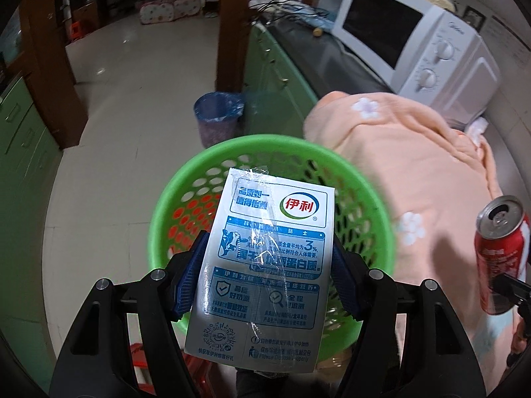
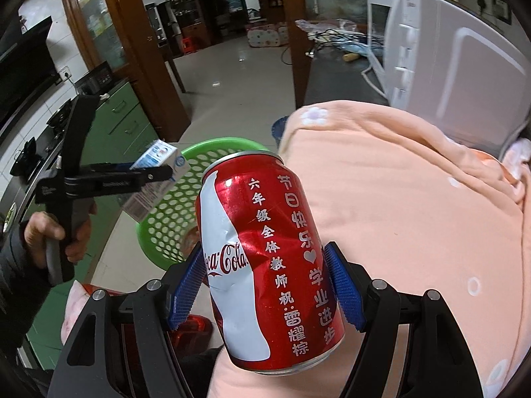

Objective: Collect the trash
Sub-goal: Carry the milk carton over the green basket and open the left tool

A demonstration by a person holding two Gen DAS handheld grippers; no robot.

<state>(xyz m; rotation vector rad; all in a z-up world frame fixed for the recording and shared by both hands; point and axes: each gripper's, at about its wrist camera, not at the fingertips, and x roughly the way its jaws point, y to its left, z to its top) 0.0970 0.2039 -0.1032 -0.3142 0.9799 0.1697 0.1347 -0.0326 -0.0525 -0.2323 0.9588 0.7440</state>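
My left gripper (image 1: 267,265) is shut on a white and blue milk carton (image 1: 265,265) and holds it over the green perforated basket (image 1: 199,162). My right gripper (image 2: 265,282) is shut on a dented red Coca-Cola can (image 2: 265,265), held above the peach cloth beside the basket (image 2: 166,225). The can also shows at the right edge of the left wrist view (image 1: 501,248). The left gripper with the carton (image 2: 159,162) shows at the left of the right wrist view, above the basket's far rim.
A peach blanket (image 1: 431,182) covers the counter beside a white toaster oven (image 1: 415,46). A blue-lined trash bin (image 1: 219,116) stands on the tiled floor past the basket. Green cabinets (image 1: 23,139) line the left wall.
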